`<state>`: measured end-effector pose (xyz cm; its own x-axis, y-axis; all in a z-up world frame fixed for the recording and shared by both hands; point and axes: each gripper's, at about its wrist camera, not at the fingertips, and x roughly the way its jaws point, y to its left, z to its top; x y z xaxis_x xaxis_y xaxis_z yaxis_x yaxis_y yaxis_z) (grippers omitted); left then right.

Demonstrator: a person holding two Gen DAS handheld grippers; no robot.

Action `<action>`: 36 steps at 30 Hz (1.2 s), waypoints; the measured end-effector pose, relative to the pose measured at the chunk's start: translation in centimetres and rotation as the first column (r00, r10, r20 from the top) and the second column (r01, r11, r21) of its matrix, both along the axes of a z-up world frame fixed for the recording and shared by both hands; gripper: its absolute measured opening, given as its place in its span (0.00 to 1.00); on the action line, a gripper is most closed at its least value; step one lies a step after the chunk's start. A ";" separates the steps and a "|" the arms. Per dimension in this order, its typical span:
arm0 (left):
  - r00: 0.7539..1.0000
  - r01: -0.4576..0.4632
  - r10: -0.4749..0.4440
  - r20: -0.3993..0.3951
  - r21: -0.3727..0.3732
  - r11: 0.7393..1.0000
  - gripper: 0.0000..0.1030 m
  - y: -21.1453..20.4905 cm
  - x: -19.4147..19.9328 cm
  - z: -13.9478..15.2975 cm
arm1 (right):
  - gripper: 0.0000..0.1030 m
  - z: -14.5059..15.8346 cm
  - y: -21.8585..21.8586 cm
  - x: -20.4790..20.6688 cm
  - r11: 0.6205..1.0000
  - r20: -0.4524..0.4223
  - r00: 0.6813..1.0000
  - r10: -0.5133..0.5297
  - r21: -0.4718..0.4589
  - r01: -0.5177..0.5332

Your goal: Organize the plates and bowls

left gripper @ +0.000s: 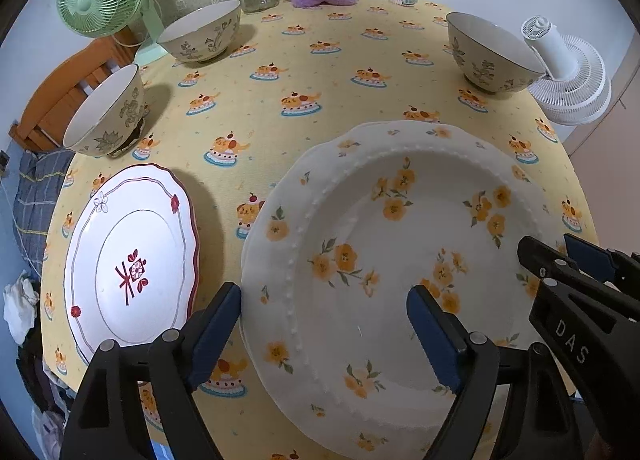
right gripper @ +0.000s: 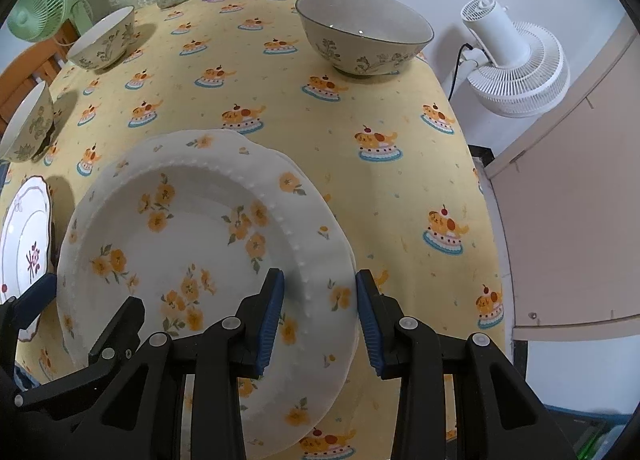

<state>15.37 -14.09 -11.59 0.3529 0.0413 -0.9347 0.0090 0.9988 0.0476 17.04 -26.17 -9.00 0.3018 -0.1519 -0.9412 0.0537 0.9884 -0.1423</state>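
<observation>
We find both claws, left [left gripper: 324,336] and right [right gripper: 320,320], open astride the yellow-flowered plate [left gripper: 400,260], gripping nothing; the red-trimmed plate [left gripper: 132,260] and three bowls [left gripper: 200,33] remain scattered on the bench [left gripper: 320,71].

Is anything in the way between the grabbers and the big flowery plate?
No, nothing visible is. The left gripper and the right gripper are both open, each straddling one side of the rim of the yellow-flower plate. The red-trimmed plate lies off to the left, apart from it.

Open cloth [right gripper: 280,107] mid-table; bowls [right gripper: 364,33] ring far edge, red-pattern plate [left gripper: 132,260] apparently crowds left.
</observation>
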 end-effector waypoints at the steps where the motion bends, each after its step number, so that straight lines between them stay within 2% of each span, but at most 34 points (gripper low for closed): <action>1: 1.000 -0.002 0.002 -0.004 0.001 1.000 0.84 0.0 0.1 -0.1 | 0.41 0.0 0.0 0.1 1.000 0.000 1.000 -0.001 0.005 0.001; 9: 0.997 -0.076 0.076 0.000 -0.025 0.997 0.84 0.2 0.3 0.9 | 0.44 0.4 -0.8 0.5 0.997 -0.001 0.999 0.039 0.067 -0.039; 16: 0.988 -0.142 0.143 0.050 -0.029 0.990 0.85 0.7 -0.4 3.1 | 0.63 2.9 -1.3 0.5 0.989 0.083 0.992 0.100 0.099 -0.108; 20: 0.982 -0.169 0.171 0.080 -0.031 0.985 0.85 1.5 -0.9 4.3 | 0.68 4.4 -1.1 0.4 0.983 0.132 0.983 0.129 0.114 -0.145; 27: 0.971 -0.207 0.211 0.107 -0.054 0.977 0.85 3.7 -1.7 5.5 | 0.71 6.1 0.5 0.0 0.974 0.173 0.970 0.168 0.123 -0.190; 36: 0.976 -0.167 0.174 0.132 -0.068 0.984 0.85 7.5 -1.7 6.3 | 0.71 7.3 4.6 -0.3 0.969 0.208 0.963 0.169 0.145 -0.201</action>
<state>13.68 -6.64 -5.27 0.4704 0.0607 -0.8804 -0.1644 0.9862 -0.0199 16.71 -21.62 -1.66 0.4883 0.0747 -0.8695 -0.1219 0.9924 0.0168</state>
